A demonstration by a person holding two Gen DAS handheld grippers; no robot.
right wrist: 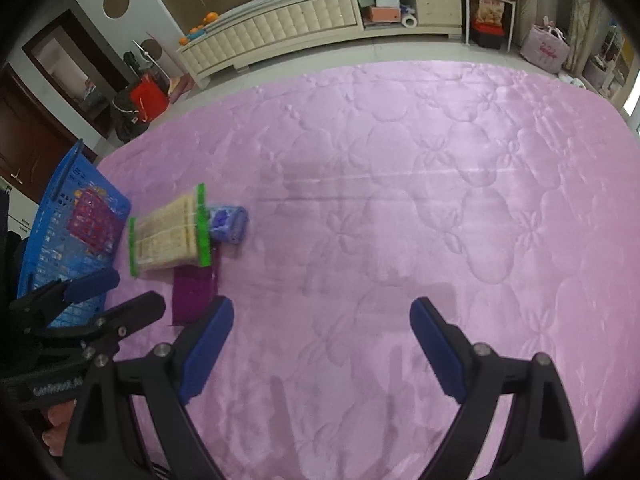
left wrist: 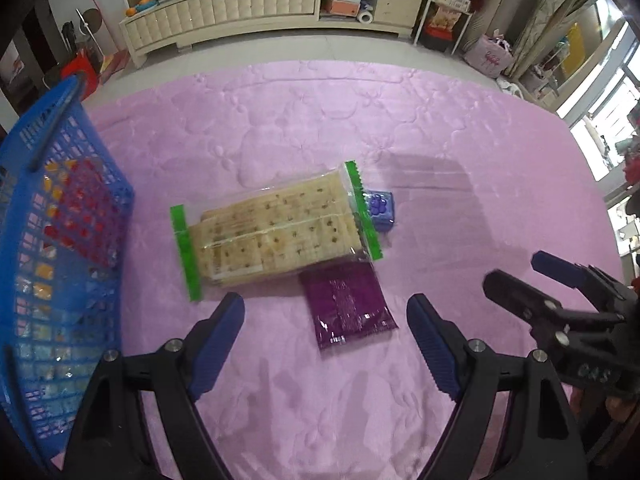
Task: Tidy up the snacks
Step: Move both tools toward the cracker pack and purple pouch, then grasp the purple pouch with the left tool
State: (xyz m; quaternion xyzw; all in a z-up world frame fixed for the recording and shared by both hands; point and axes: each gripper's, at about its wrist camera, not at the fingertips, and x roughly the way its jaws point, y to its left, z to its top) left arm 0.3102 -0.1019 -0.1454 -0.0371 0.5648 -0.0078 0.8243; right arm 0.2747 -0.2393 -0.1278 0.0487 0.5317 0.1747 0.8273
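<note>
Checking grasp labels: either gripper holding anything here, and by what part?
Nothing held. Left gripper and right gripper are both open and empty; the clear green-edged cracker pack and purple foil packet lie on the pink quilt.

The left wrist view looks forward and down along its two blue-padded fingers (left wrist: 224, 340) at a quilted pink bedspread (left wrist: 304, 128), close above a clear green-edged cracker packet (left wrist: 276, 232) just beyond the fingertips. The right wrist view faces the same way from further right, its blue-padded fingers (right wrist: 208, 344) over bare quilt; the same packet (right wrist: 170, 236) lies far left of them. Both views share the blue plastic lattice basket (left wrist: 52, 208) and the cream padded cabinet (left wrist: 256, 4) beyond.
</note>
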